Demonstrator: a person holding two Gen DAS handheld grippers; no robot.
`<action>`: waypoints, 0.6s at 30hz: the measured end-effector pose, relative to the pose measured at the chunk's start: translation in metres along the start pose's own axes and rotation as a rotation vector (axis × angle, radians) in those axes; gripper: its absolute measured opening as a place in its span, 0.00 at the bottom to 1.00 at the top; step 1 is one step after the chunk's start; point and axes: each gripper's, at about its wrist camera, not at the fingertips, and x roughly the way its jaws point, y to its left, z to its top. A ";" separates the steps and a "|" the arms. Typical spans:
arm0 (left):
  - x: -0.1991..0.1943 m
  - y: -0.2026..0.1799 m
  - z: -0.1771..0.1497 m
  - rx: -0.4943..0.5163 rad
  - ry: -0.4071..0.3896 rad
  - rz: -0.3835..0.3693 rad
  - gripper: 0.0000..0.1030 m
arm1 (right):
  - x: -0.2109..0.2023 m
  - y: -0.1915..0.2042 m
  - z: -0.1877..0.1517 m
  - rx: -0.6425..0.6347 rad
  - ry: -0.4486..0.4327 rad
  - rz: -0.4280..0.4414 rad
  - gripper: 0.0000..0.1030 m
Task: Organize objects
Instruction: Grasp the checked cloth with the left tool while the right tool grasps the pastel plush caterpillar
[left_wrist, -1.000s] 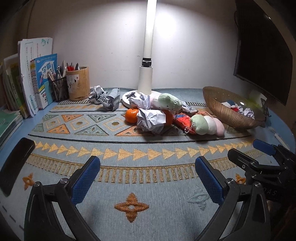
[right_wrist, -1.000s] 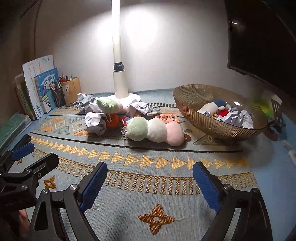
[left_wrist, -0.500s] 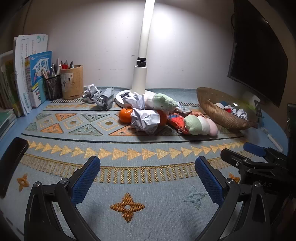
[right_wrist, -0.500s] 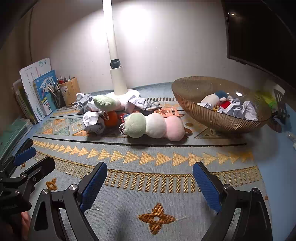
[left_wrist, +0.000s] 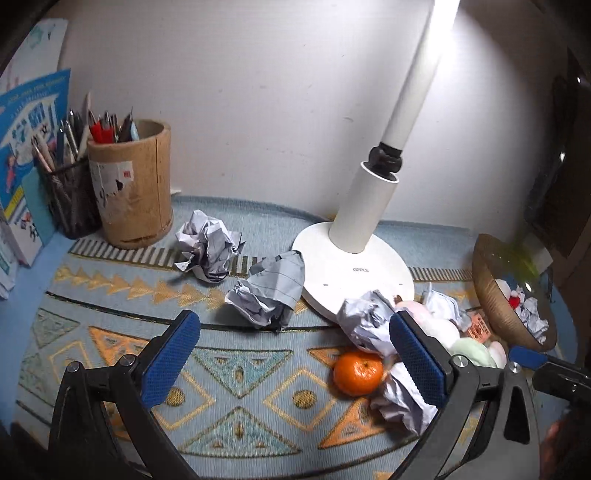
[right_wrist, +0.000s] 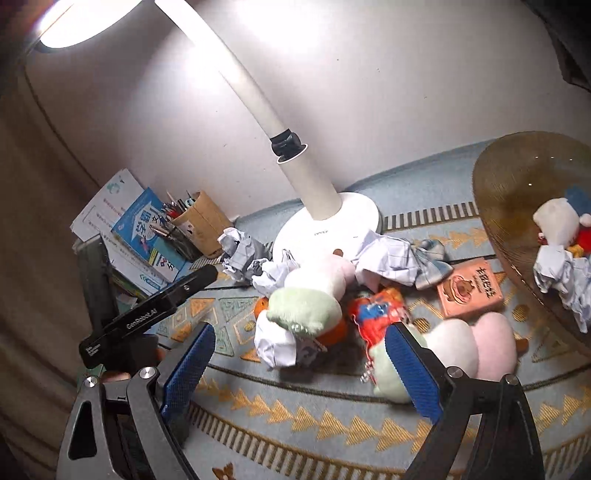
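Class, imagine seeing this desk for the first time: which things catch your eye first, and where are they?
A tall white desk lamp stands lit against the back wall. Before its base lies a heap of crumpled paper balls, plush toys and an orange tangerine. A brown ribbed bowl sits right.

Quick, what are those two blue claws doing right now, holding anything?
Left gripper: open, holding nothing, above the mat.
Right gripper: open, holding nothing, near the toys.
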 end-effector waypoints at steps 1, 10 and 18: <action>0.014 0.006 0.003 -0.025 0.019 0.008 0.99 | 0.012 -0.002 0.007 0.018 0.007 -0.004 0.90; 0.065 0.023 0.016 -0.134 0.081 -0.126 0.89 | 0.075 -0.014 0.024 0.085 0.104 0.007 0.57; 0.053 0.027 0.014 -0.171 0.065 -0.171 0.45 | 0.057 -0.015 0.022 0.058 0.025 0.031 0.51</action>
